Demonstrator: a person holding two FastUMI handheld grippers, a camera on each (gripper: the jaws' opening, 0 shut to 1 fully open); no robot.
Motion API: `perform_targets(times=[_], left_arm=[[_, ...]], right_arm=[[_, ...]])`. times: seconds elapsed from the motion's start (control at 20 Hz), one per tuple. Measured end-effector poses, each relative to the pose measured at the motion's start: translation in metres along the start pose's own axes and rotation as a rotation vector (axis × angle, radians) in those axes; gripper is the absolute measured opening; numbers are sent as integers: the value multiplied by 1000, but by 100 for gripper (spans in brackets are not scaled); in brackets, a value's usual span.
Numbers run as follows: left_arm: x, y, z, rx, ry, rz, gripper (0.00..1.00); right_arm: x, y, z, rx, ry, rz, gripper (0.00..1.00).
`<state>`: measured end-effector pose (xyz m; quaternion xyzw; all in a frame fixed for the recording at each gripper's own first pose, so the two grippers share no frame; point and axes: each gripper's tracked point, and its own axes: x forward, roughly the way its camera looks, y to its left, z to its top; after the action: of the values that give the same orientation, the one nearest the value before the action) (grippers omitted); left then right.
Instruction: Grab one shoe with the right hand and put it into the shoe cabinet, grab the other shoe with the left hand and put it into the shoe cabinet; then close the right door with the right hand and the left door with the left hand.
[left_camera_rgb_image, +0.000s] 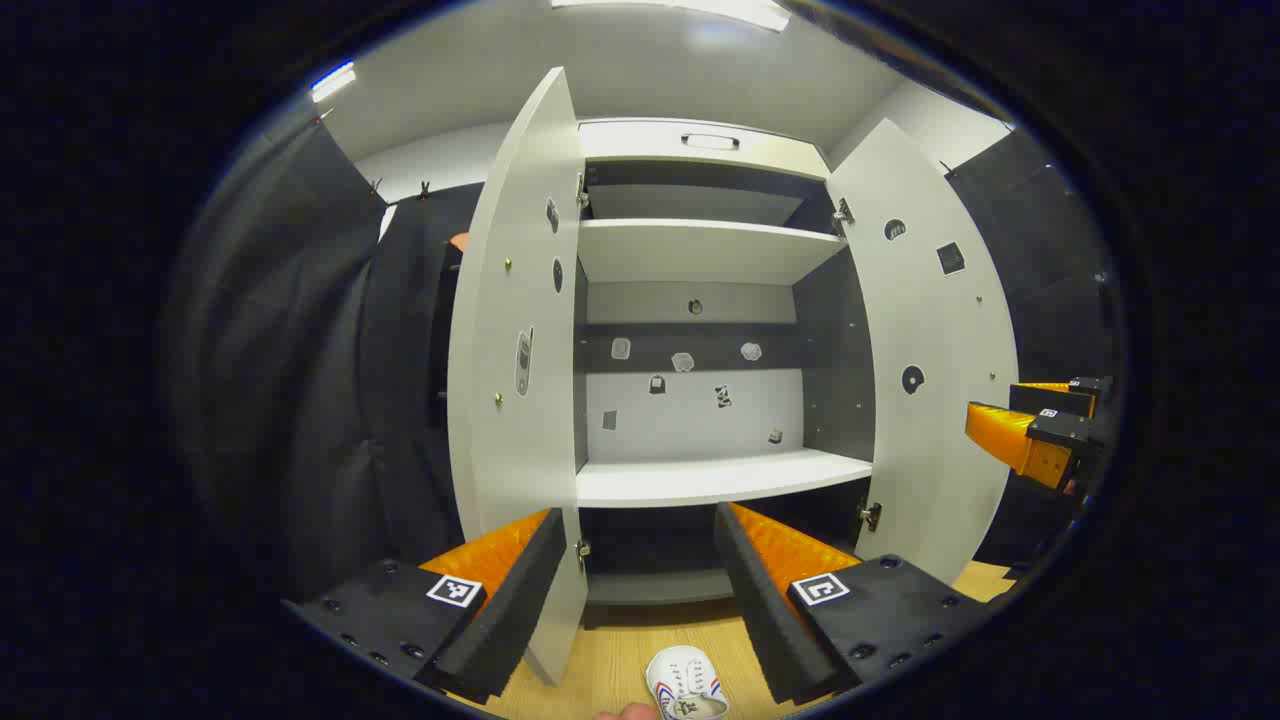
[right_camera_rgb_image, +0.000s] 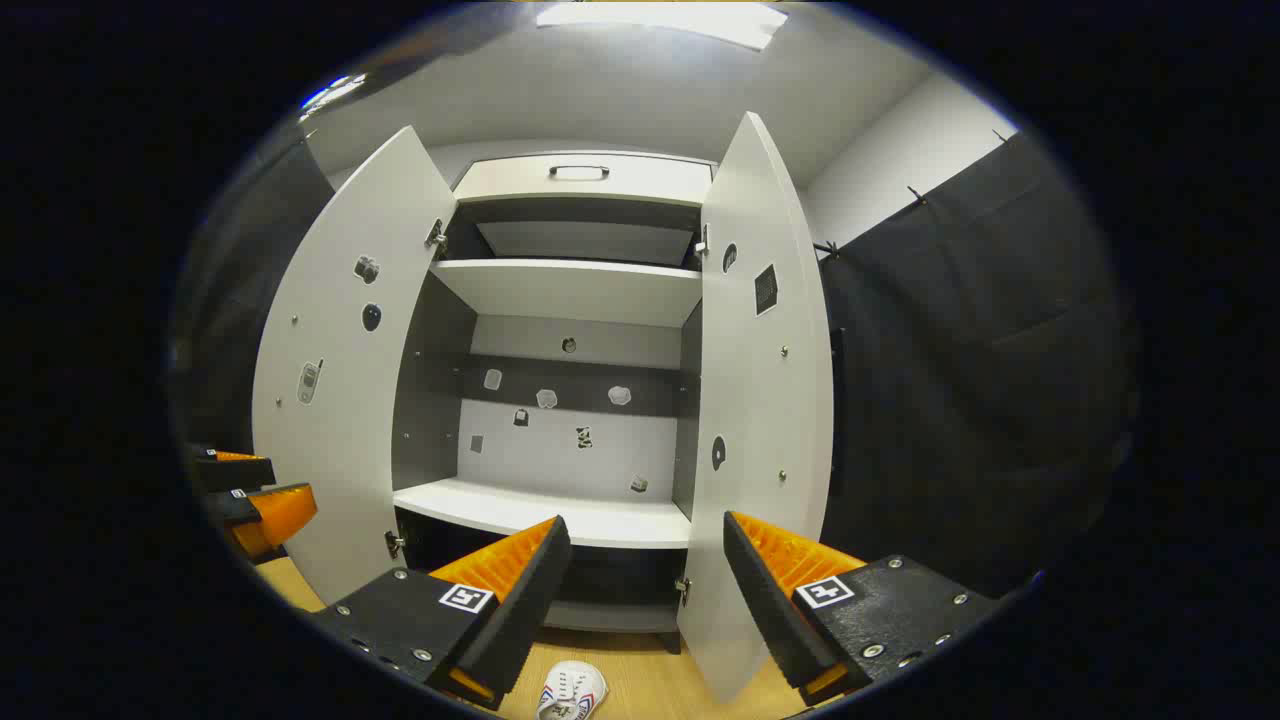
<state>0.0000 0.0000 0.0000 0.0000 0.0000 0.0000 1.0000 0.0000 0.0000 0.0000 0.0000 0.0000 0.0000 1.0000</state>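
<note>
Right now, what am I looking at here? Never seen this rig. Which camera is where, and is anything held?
No robot arm: a person carries a two-finger gripper in each hand, and each has a fisheye camera looking forward along its own fingers.

In the left gripper view, the left gripper shows at the bottom, open and holding nothing. The right gripper shows at the right edge of that view.

In the right gripper view, the right gripper is likewise open and holding nothing.

Both face a shoe cabinet with its left door and right door swung open and its shelves bare. A white shoe lies on the wooden floor in front of it, not yet picked up.
</note>
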Motion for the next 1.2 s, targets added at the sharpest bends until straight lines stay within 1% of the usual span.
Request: perform_targets(times=[0.05,0.1,0.25,0.3,0.35,0.4,0.45,0.5,0.65,0.95,1.1,1.2], left_arm=[[1,2,2,-5,-11,3,97],[1,4,1,-7,-11,9,94],[2,7,1,-9,-12,20,99],[3,8,-1,-13,-9,22,97],[2,8,-3,-15,-5,25,99],[1,9,-3,-14,-3,30,97],[0,9,-3,-13,-4,34,97],[0,10,-1,-12,-6,34,94],[-2,10,1,-8,-9,39,97],[-4,10,3,-21,-14,44,96],[-5,12,3,-29,-16,51,97],[-6,14,1,-39,-13,57,97]], right_arm=[[1,3,0,-6,-5,4,94],[2,5,-3,-12,0,2,94],[2,15,-9,7,21,20,94],[3,15,-12,10,29,25,94],[4,15,-15,7,38,24,94],[5,15,-17,5,45,25,94],[5,15,-17,4,47,28,94],[5,15,-14,3,43,27,94],[6,12,-10,9,37,22,94],[7,9,-6,3,20,12,94],[13,22,-40,-26,101,39,94],[19,38,-72,-37,169,84,94]])
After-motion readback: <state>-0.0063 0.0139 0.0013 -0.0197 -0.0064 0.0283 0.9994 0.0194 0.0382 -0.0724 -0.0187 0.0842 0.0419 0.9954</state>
